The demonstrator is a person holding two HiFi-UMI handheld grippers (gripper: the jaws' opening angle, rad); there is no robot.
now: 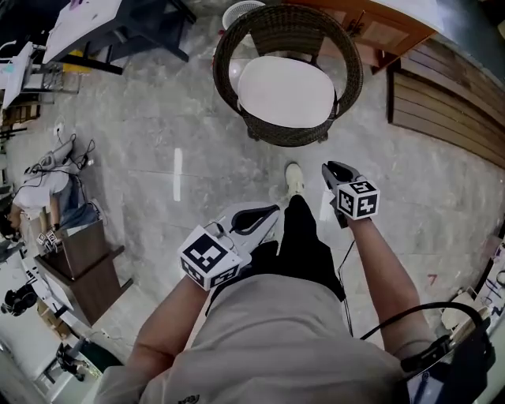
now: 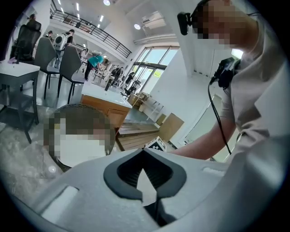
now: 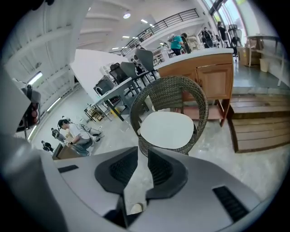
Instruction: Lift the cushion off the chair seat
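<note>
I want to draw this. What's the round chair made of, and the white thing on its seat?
The chair looks like dark brown woven wicker or rattan, matte: a criss-cross weave shows on its curved back. The cushion looks like smooth off-white fabric or vinyl; which one I can't tell.

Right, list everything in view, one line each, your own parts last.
wicker chair: one, dark brown, top centre
cushion: one, white, on the chair seat
wooden steps: one set, brown, right of the chair
counter: one, orange-brown wood, behind the chair
small cabinet: one, brown, left edge
seated person: one, pale top, far left
shoe: one, pale, short of the chair
left tongs: one, pale grey, shut, empty
right tongs: one, pale grey, slightly open, empty
</note>
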